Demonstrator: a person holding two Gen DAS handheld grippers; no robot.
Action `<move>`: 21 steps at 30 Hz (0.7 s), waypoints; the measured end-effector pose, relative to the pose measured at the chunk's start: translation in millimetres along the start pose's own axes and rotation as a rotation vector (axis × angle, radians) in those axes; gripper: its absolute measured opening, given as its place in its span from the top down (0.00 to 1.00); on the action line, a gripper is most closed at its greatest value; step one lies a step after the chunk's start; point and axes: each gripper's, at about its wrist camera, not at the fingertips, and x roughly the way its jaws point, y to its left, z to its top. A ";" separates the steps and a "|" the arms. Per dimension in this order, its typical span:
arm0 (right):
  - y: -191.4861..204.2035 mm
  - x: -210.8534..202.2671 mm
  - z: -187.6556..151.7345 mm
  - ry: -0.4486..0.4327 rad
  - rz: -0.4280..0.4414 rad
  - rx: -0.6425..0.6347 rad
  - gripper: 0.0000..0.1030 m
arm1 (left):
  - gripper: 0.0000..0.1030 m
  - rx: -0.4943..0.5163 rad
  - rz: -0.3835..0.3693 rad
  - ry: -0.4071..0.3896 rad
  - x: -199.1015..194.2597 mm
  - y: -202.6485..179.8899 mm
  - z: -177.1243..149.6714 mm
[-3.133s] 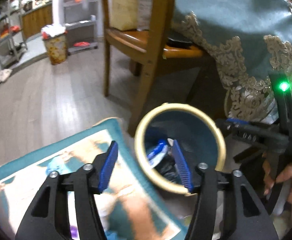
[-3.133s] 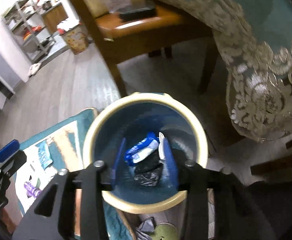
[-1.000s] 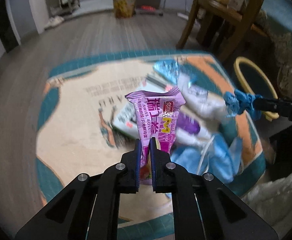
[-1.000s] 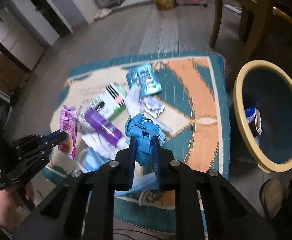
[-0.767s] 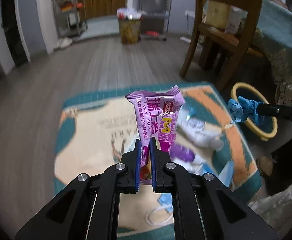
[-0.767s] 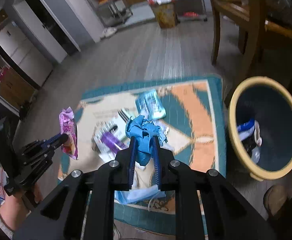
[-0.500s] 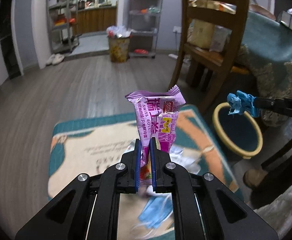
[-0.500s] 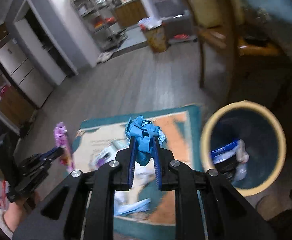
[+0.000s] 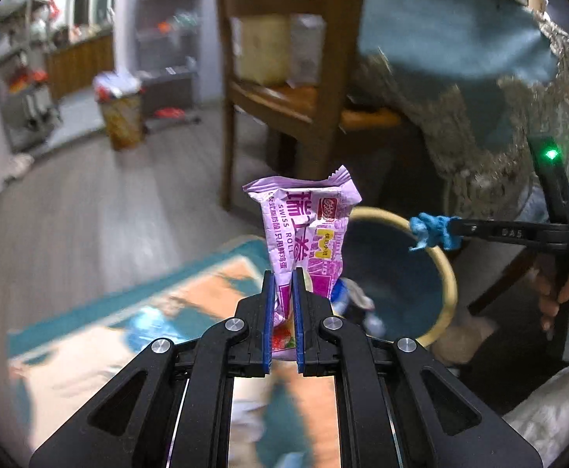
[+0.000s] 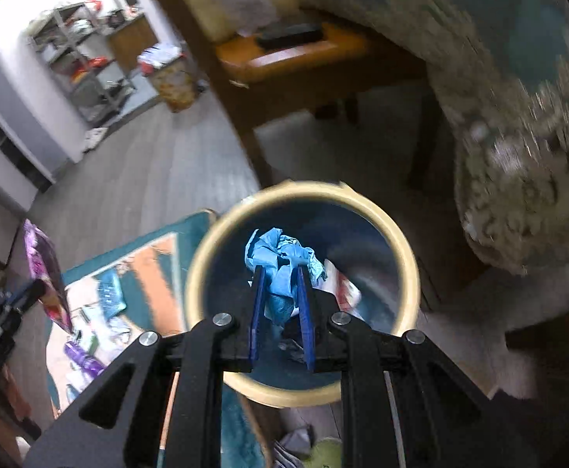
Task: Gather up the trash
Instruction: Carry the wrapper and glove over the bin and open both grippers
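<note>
My left gripper [image 9: 282, 273] is shut on a purple Swiss roll wrapper [image 9: 304, 230] and holds it upright in the air, left of the round bin with a cream rim [image 9: 446, 273]. My right gripper [image 10: 280, 269] is shut on a crumpled blue wad [image 10: 278, 261] and holds it right above the open bin [image 10: 409, 273]. The right gripper also shows in the left wrist view [image 9: 436, 230], with the blue wad [image 9: 428, 230] over the bin's rim. The purple wrapper shows at the left of the right wrist view [image 10: 45, 269]. Trash lies in the bin's bottom [image 9: 358, 300].
A teal and orange rug [image 10: 144, 273] holds several wrappers [image 10: 109, 292] and a purple packet [image 10: 83, 355]. A wooden chair [image 9: 284, 78] and a table with a teal lace-edged cloth [image 9: 460, 58] stand close behind the bin. A patterned bin [image 9: 121, 117] stands far across the grey floor.
Both grippers have lifted their trash off the rug and swung toward the bin. The right gripper now hangs over the bin's opening; the left gripper has come close beside it.
</note>
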 end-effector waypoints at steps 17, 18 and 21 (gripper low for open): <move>-22.0 8.0 -7.8 0.015 -0.013 0.051 0.64 | 0.56 0.034 -0.117 0.135 113.7 -76.8 -13.4; -21.5 8.0 -7.8 0.015 -0.009 0.053 0.64 | 0.55 0.032 -0.121 0.128 110.4 -75.6 -14.0; -17.0 7.7 -7.3 0.015 -0.009 0.049 0.64 | 0.52 0.043 -0.101 0.099 96.3 -69.1 -11.7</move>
